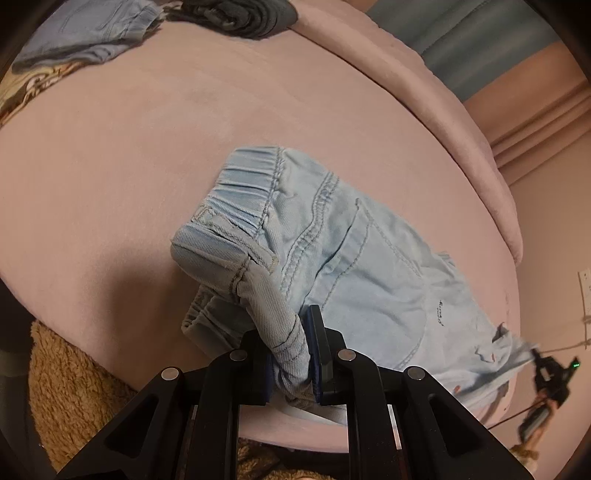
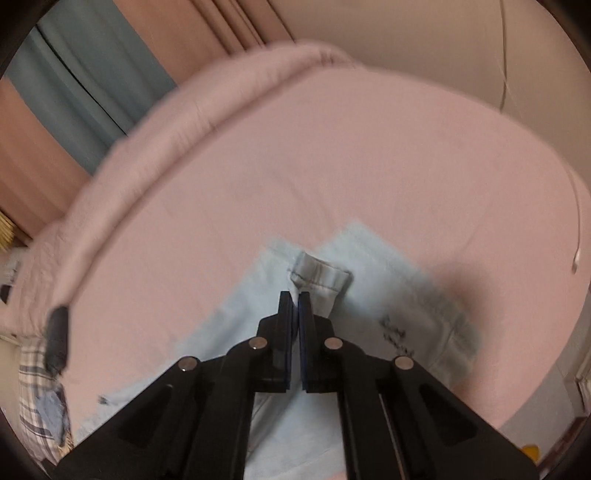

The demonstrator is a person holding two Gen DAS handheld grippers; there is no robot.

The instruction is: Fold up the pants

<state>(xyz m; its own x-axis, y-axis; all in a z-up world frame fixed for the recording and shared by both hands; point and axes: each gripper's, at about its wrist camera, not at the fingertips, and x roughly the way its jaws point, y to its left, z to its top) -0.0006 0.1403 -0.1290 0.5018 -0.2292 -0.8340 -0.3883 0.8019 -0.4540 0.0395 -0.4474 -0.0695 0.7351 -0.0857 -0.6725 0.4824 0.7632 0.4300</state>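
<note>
- The pants (image 1: 354, 266) lie on the pink bed (image 1: 110, 166), waistband toward 11 o'clock in the left view.
- Our left gripper (image 1: 291, 354) is clamped on a bunched fold; our right gripper (image 2: 295, 314) pinches the hem.
- We should lift evenly, keeping edges aligned.

A home bedroom; pink-sheeted bed (image 1: 147, 129), curtains (image 2: 55, 110), piled clothes (image 1: 85, 33).
</note>
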